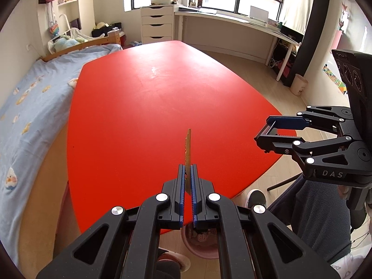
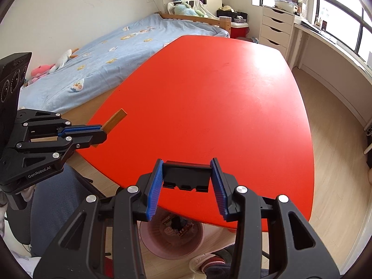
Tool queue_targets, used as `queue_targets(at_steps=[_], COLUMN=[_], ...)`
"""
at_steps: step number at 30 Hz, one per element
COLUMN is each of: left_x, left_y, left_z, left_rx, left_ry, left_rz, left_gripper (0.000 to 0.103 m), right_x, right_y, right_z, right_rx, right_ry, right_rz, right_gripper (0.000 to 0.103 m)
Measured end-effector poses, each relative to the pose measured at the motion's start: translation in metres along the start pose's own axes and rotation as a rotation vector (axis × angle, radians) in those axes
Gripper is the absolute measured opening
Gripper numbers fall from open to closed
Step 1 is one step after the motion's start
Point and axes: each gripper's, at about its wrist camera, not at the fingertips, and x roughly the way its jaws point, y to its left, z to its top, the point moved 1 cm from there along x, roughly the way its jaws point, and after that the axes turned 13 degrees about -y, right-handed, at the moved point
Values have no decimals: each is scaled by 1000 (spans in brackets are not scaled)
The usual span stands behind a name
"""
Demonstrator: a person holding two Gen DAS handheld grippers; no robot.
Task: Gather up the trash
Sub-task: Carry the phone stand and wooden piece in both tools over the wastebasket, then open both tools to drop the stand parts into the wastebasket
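Note:
My left gripper [image 1: 187, 166] is shut on a thin, flat gold wrapper [image 1: 187, 146], which stands edge-on above the red table [image 1: 151, 93]. In the right wrist view the same wrapper [image 2: 115, 120] sticks out of the left gripper [image 2: 102, 133] over the table's near left edge. My right gripper [image 2: 187, 162] is shut on a black plastic piece [image 2: 186, 178], with a blue pad pressed on each of its ends. In the left wrist view the right gripper [image 1: 264, 129] hangs over the table's right edge. A pink trash bin [image 2: 172, 237] with scraps inside stands on the floor under the near edge.
The pink bin [image 1: 200, 239] also shows below my left fingers. A bed with a blue cover [image 1: 30, 97] runs along the table's left side. The person's legs [image 1: 320, 214] and shoes [image 2: 207, 261] are by the bin. A white drawer unit [image 1: 157, 24] and a desk [image 1: 232, 21] line the far wall.

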Motion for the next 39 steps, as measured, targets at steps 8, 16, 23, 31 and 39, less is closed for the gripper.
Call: queue_targets(at_steps=[8, 16, 23, 31, 39], left_x=[-20, -26, -30, -32, -31], left_y=[-11, -21, -29, -34, -22], left_z=[-25, -52, -63, -62, -63], left_rx=[-34, -58, -61, -50, -79], left_ry=[2, 44, 68, 67, 54], left_rz=[-31, -67, -96, -117, -76], left_gripper=[5, 5, 5, 5, 78], right_x=[-31, -46, -54, -55, -58], right_y=[13, 22, 24, 27, 16], right_z=[-28, -58, -71, -71, -72], right_rx=[-1, 14, 35, 39, 68], right_ry=[-8, 22, 36, 32, 8], right_rz=[20, 36, 54, 74, 59], right_gripper=[41, 41, 41, 41, 87])
